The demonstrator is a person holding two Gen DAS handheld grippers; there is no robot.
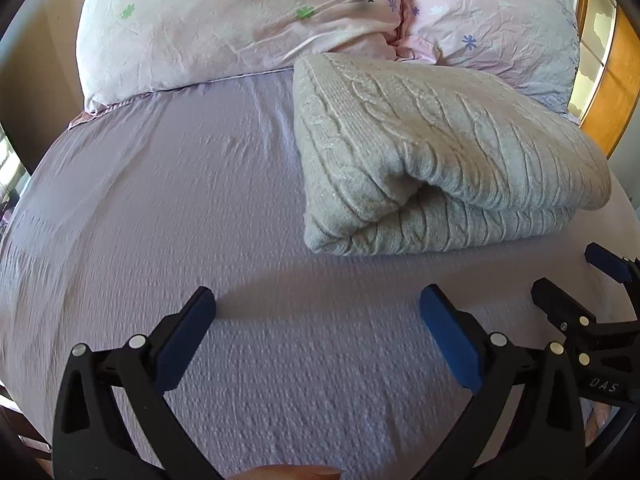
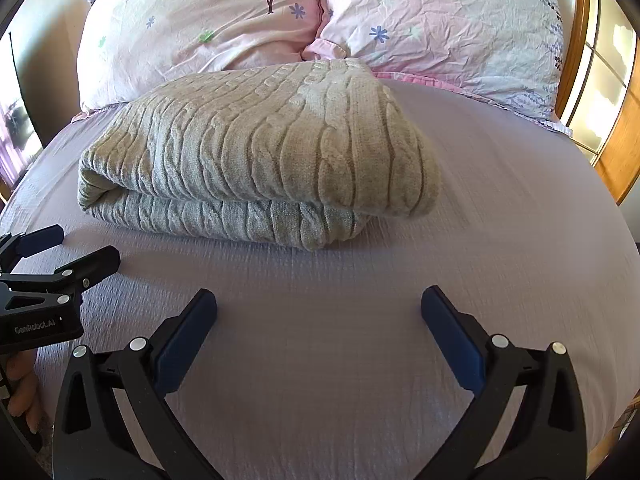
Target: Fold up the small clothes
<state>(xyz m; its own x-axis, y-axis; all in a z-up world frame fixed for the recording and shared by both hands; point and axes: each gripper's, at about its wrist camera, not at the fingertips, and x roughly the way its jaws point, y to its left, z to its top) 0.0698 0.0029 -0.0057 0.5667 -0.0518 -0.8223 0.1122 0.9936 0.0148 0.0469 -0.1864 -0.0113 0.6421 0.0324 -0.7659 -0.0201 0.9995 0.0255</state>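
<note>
Two pillows (image 2: 320,28) lean at the head of the bed (image 2: 500,240), and just in front of them lies the folded sweater (image 2: 256,160), a grey cable knit doubled over on the lilac sheet. The left hand-held gripper (image 1: 318,304) hovers over bare sheet near the sweater's near edge, its blue pads spread wide apart and holding nothing. The right hand-held gripper (image 2: 319,304) sits just beside it, likewise spread apart and empty, clear of the sweater. Neither touches the knit.
</note>
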